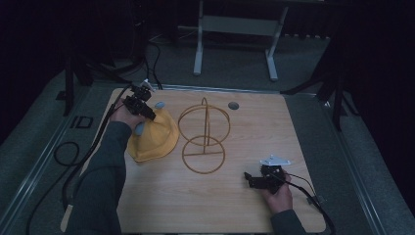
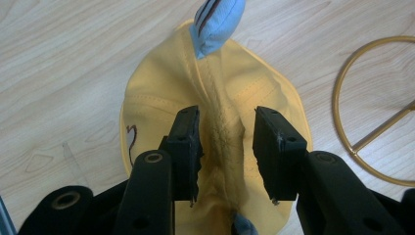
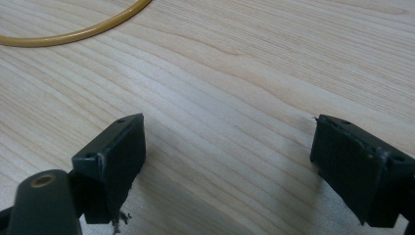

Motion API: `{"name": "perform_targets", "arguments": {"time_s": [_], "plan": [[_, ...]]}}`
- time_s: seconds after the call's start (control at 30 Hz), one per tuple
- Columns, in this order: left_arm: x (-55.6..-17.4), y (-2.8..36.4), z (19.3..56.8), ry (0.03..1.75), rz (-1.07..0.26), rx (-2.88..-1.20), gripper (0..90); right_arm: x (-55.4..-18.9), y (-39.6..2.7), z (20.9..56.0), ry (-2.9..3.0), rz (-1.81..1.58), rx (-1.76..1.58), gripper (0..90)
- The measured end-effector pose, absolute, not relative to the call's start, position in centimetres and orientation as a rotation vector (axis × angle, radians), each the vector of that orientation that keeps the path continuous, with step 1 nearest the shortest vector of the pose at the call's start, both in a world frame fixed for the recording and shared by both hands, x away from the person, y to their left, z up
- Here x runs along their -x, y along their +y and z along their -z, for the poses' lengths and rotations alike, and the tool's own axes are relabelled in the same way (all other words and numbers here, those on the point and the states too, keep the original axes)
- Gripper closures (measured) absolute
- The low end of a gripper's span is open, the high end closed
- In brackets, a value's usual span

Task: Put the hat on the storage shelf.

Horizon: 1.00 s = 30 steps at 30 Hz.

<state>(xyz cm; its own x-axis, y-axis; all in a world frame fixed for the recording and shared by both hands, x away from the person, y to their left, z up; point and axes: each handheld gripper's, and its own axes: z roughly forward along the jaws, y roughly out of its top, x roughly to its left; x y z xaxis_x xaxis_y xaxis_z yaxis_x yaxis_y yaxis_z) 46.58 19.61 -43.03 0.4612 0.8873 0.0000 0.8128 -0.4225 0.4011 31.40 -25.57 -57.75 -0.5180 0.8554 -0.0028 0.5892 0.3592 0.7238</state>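
Note:
A yellow cap with a pale blue part lies on the left half of the wooden table. My left gripper comes down on its far top edge. In the left gripper view the jaws stand narrowly apart with a puckered ridge of the yellow cloth squeezed between them. A gold wire stand, made of rings on a round base, stands in the middle of the table. My right gripper rests low over bare wood at the front right, jaws wide open with nothing between them.
The gold stand's base ring lies close to the right of the cap, and its curve lies ahead of the right gripper. Two round grey inserts sit near the table's far edge. Black cables trail off the left side.

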Motion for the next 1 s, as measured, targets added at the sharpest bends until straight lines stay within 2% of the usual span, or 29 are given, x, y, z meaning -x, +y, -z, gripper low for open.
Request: {"name": "perform_targets", "arguments": {"time_s": [0.33,0.5,0.6,1.0], "plan": [[-47.1,19.7,43.6,1.474,-0.267,-2.39,65.0,-31.4,-25.6,57.7,2.246,-0.96,-1.264,13.1],[-47.1,19.6,43.6,1.462,-0.261,-2.41,78.2,-31.4,-25.6,57.8,2.247,-0.96,-1.264,13.1],[-47.0,19.6,43.6,1.455,-0.267,-2.426,82.5,-31.4,-25.6,57.8,2.247,-0.96,-1.264,13.1],[-46.5,20.3,42.3,1.432,-0.255,-2.404,83.7,-31.4,-25.6,57.8,2.246,-0.96,-1.264,13.1]]}}
